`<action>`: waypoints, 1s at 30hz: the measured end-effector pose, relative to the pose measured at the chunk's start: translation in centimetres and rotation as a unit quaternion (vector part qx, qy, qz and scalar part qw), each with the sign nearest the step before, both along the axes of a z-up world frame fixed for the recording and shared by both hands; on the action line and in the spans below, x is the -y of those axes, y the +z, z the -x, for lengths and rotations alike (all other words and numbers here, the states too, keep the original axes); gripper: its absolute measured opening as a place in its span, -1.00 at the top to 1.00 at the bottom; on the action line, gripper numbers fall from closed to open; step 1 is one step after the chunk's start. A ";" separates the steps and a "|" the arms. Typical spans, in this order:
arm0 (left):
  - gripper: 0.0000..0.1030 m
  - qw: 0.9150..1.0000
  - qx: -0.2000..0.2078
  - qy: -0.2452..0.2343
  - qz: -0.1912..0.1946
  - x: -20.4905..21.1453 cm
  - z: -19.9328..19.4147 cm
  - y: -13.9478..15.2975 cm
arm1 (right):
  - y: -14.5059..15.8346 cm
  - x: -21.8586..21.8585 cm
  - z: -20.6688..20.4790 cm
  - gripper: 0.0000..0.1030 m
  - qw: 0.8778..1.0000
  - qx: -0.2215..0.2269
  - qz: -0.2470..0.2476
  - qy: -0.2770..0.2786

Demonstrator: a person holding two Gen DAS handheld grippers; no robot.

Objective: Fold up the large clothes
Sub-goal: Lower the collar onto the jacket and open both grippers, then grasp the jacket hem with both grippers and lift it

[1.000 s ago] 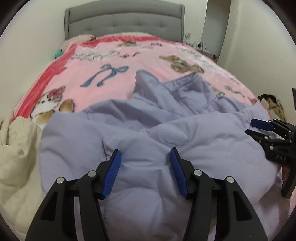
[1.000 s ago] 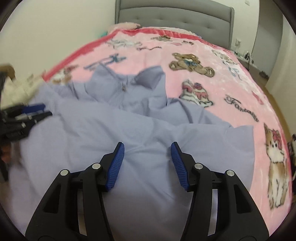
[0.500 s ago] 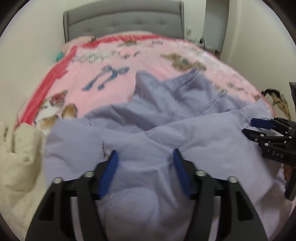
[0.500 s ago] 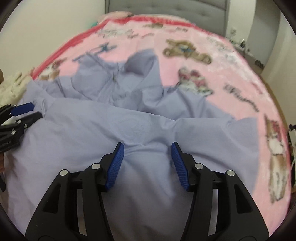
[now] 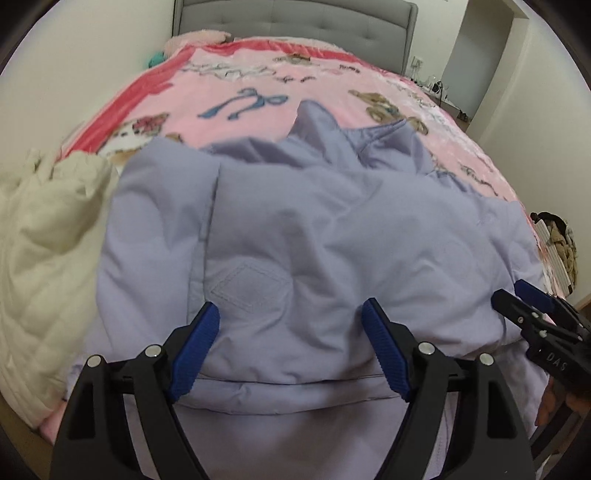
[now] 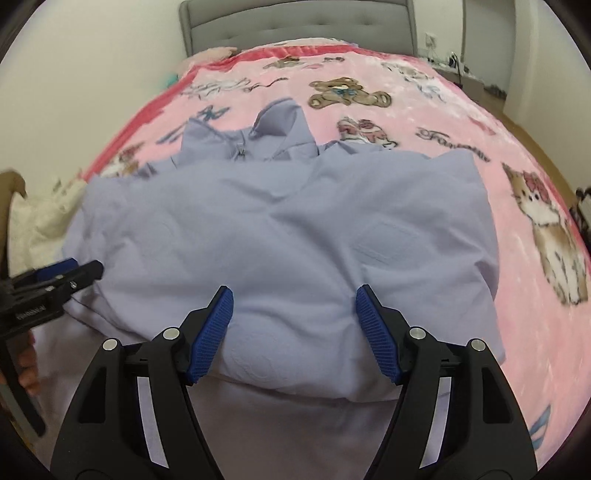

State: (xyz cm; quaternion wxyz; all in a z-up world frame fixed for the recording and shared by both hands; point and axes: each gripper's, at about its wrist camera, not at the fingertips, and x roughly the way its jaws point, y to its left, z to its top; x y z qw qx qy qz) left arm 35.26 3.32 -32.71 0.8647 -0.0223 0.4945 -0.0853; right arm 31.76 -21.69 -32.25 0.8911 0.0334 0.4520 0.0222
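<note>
A large lavender jacket lies on a pink cartoon blanket on the bed, its lower part folded up over its body; the collar and zip point toward the headboard. My left gripper is open, its blue pads either side of the near fold edge. My right gripper is open over the same fold in the right wrist view, where the jacket fills the middle. Each gripper shows in the other's view: the right one and the left one.
A cream quilted garment is piled at the bed's left edge. The grey headboard stands at the far end. A wall runs along the left, and a doorway and floor lie to the right. Pink blanket is bare right of the jacket.
The jacket's lower part has come up and over its body, forming a fold near me. Both grippers have moved forward over the bed and stay open.
</note>
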 end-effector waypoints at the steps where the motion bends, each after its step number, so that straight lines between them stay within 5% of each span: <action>1: -0.55 1.000 -0.006 0.004 0.005 -0.1 -0.1 -0.4 | -0.4 -0.3 -0.1 -0.30 1.000 -0.004 0.012 0.004; 22: -0.62 0.998 -0.047 -0.009 -0.037 1.3 -1.9 -3.1 | -2.4 -1.1 -3.0 -0.30 0.996 -0.076 0.036 0.012; 25: -0.63 0.999 -0.023 -0.021 -0.031 1.0 -1.2 -2.2 | -1.0 -0.7 -2.1 -0.33 0.998 -0.058 0.019 0.015; 30: -0.63 0.999 0.016 -0.039 0.009 -1.2 2.7 0.3 | 2.9 0.5 5.4 -0.46 0.999 0.045 0.004 0.027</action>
